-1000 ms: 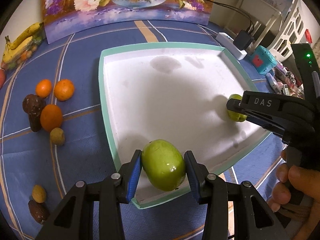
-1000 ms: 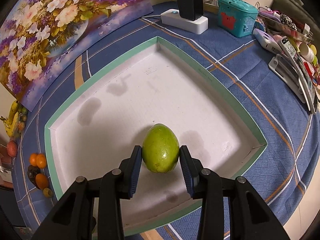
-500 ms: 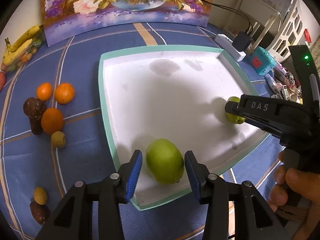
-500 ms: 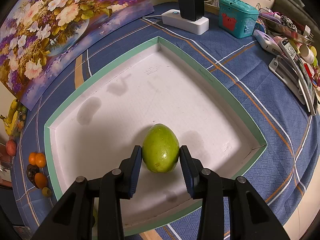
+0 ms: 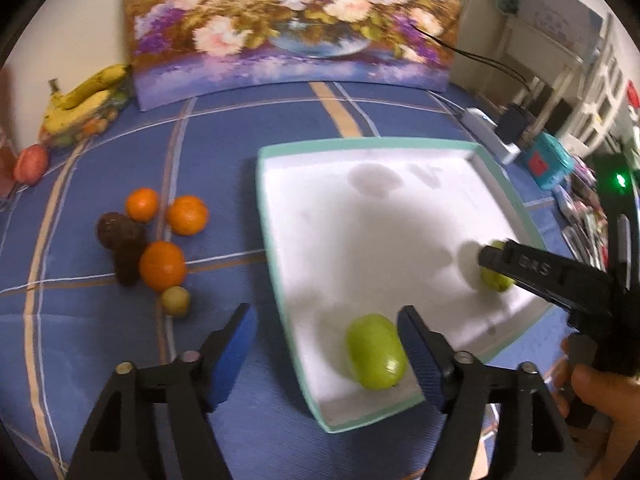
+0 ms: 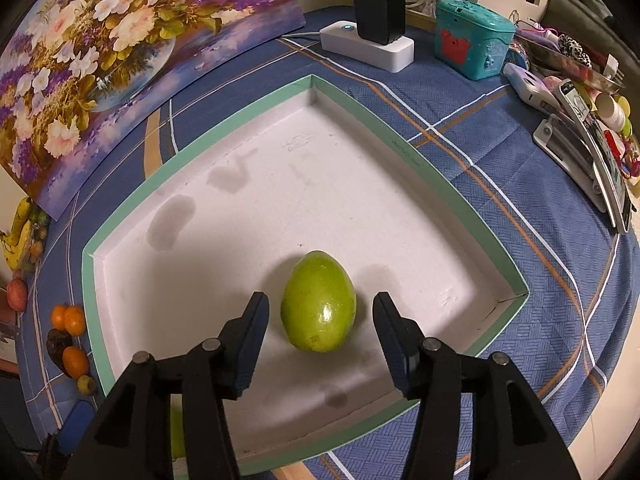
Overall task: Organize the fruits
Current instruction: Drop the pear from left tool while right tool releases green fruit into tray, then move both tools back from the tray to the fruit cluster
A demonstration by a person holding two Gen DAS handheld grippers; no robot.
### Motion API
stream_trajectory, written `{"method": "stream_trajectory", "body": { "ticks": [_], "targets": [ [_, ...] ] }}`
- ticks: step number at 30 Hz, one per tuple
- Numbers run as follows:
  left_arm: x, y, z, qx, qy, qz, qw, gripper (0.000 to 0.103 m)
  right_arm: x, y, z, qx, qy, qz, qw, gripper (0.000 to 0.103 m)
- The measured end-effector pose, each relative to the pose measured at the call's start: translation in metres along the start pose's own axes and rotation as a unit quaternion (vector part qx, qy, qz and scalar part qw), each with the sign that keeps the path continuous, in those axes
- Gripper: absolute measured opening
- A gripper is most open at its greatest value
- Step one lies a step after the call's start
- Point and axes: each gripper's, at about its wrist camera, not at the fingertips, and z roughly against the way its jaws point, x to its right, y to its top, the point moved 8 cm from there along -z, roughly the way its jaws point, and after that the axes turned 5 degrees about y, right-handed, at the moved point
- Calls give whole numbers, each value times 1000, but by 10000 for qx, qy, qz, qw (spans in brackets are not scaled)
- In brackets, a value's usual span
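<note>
A white tray with a teal rim (image 5: 268,208) (image 6: 404,148) lies on the blue cloth. Two green fruits lie in it. One (image 5: 376,350) rests near the tray's near corner, just inside my open left gripper (image 5: 326,346), close to its right finger. The other green fruit (image 6: 319,301) lies between the open fingers of my right gripper (image 6: 318,326), untouched; in the left wrist view it (image 5: 496,280) is half hidden behind the right gripper. Three oranges (image 5: 162,266), dark brown fruits (image 5: 124,240) and a small yellow-brown fruit (image 5: 175,300) lie left of the tray.
Bananas (image 5: 82,98) and a reddish fruit (image 5: 31,163) lie at the far left. A flower painting (image 5: 292,20) stands at the back. A white power strip with charger (image 6: 368,40), a teal box (image 6: 472,38) and clutter (image 6: 580,136) crowd the right side.
Both grippers opened and let go of their green fruits, which now rest in the tray. My left gripper pulled back and swung left, with its left finger now over the cloth.
</note>
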Motion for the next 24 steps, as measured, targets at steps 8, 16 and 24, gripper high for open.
{"method": "stream_trajectory", "body": {
  "ticks": [8, 16, 24],
  "targets": [
    [-52, 4, -2, 36, 569, 880, 9945, 90, 0, 2, 5, 163, -81, 126, 9998, 83],
    [-96, -1, -1, 53, 794, 1809, 9803, 103, -3, 7, 11, 414, -178, 314, 9985, 96],
    [-107, 9, 15, 605, 850, 1769, 9787, 103, -30, 13, 23, 835, 24, 687, 9941, 96]
  ]
}}
